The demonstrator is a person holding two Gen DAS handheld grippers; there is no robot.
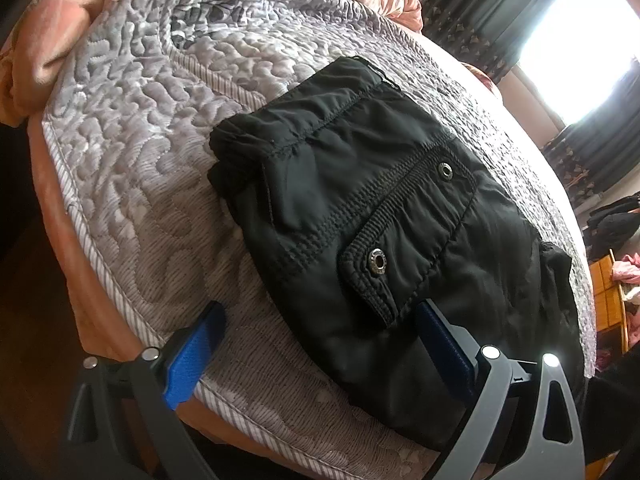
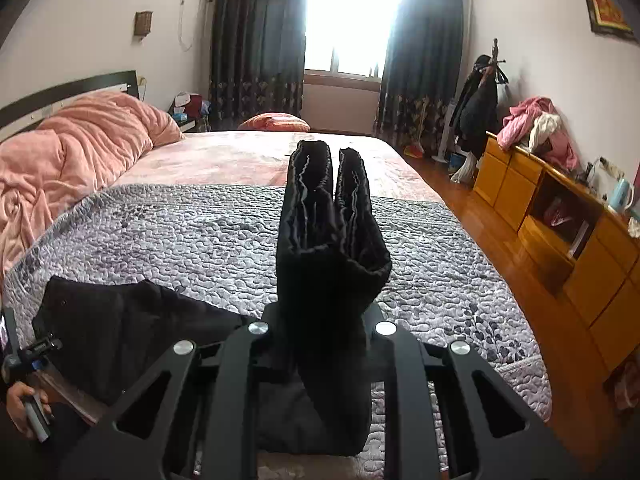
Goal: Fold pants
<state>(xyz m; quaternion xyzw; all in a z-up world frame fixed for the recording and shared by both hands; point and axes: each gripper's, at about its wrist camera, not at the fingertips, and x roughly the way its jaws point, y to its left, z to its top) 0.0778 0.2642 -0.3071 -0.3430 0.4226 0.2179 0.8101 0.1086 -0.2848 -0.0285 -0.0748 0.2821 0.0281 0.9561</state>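
Observation:
Black pants [image 1: 360,216] lie on a grey quilted bedspread [image 1: 132,128], waistband end with two metal snaps facing the left wrist view. My left gripper [image 1: 320,340] is open, blue pads either side of the near edge of the pants, the right pad [image 1: 440,340] resting on the cloth. In the right wrist view my right gripper [image 2: 320,320] is shut on the leg ends of the pants [image 2: 328,220], which stick up between the fingers. The rest of the pants [image 2: 128,320] lies at lower left.
A pink duvet [image 2: 68,152] is piled at the bed's left. A wooden dresser [image 2: 560,232] with heaped clothes stands along the right wall. Wooden floor [image 2: 480,220] runs beside the bed. Dark curtains [image 2: 256,40] frame a bright window.

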